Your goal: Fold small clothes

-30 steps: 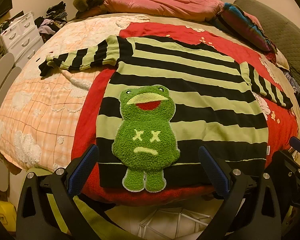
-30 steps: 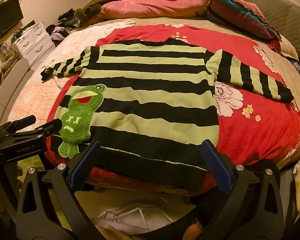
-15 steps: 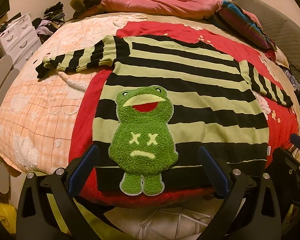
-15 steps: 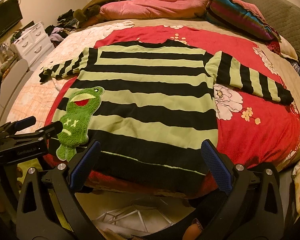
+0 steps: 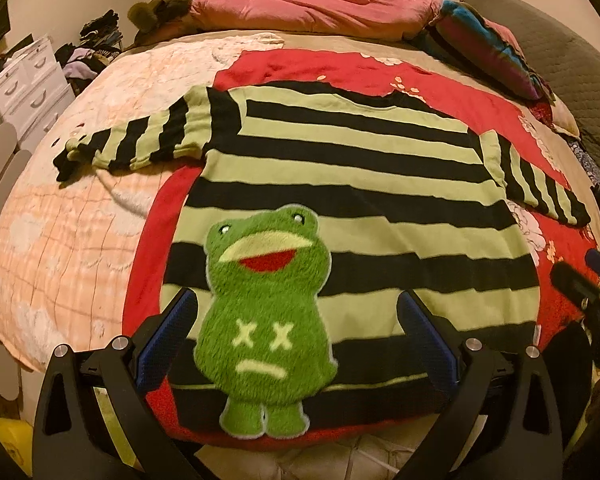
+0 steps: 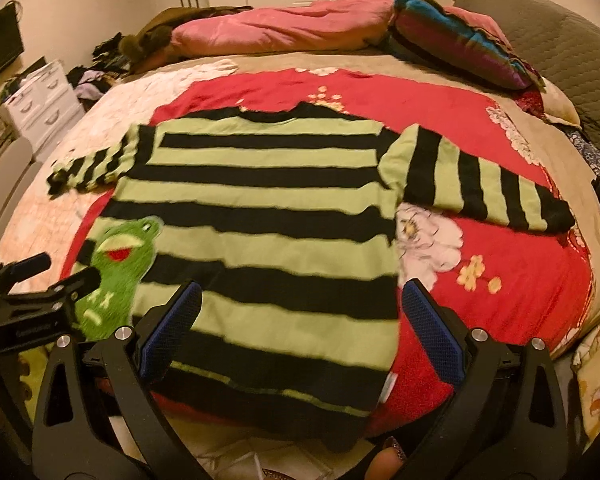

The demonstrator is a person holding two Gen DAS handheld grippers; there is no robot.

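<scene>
1. Left wrist view: striped sweater [image 5: 352, 184] spread flat on red blanket [image 5: 148, 264], on the bed [image 5: 60, 216]; hem toward the camera, neckline away.
2. Green frog patch [image 5: 266, 320] on the lower left part of the sweater front, directly between the left gripper [image 5: 298, 336] fingers.
3. Left gripper wide apart, nothing held; blue pads [image 5: 168, 336] low, over the hem area. Contact with the cloth not possible to tell.
4. Right wrist view: right gripper [image 6: 300, 330] also spread wide and empty, over the right half of the hem; its right pad [image 6: 432, 336] above the side edge of the sweater, near the white flower print [image 6: 428, 240].
5. Left sleeve [image 5: 136, 140] stretched out to the side onto the peach quilt [image 5: 40, 240]; right sleeve [image 6: 480, 184] stretched out over the red blanket. Both sleeves fully open, not folded in.
6. Progress, as a judgement: only the laying-out done. No fold visible anywhere: body flat in a single layer, hem straight, sleeves apart from the body.
7. Remaining, probably: grasping the hem or the sides, bringing sleeves inward, then folding the body over. Almost the whole folding still to do.
8. Pink pillow [image 5: 312, 8] and colourful pillow [image 6: 452, 36] at the head of the bed, well apart from the sweater; white drawers [image 5: 24, 84] at the far left.
</scene>
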